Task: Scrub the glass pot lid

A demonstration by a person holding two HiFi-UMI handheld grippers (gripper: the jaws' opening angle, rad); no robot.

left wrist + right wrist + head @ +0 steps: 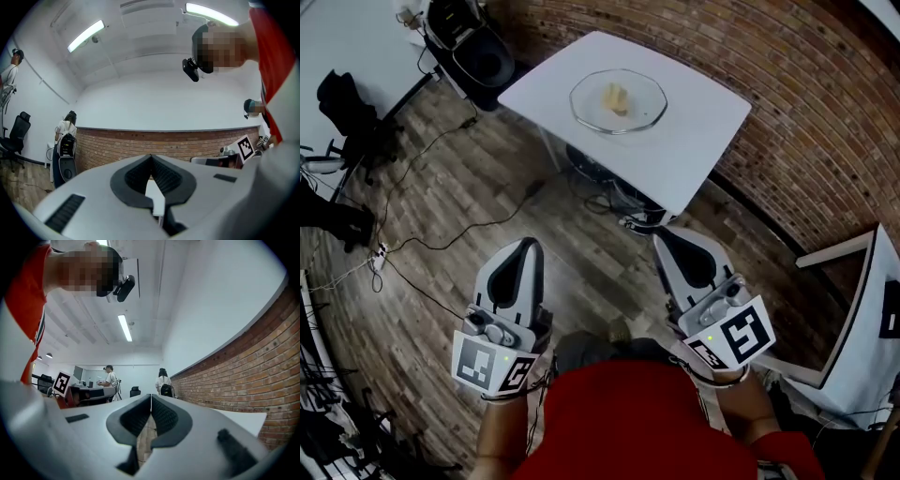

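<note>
Brick-walled room, plank floor: glass lid (592,101) lies flat on white desk (705,124), well apart from left tongs (528,244) and right tongs (667,235), both pressed together, empty; probably rigid, slick, breakable, so steady it at the rim.

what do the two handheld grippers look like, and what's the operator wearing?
The left gripper and right gripper match: light grey shells tapering to a point, with black ribbed pads inside. Each has a white marker cube with black square patterns at the rear, beside a small green light. The person wears a red top.
</note>
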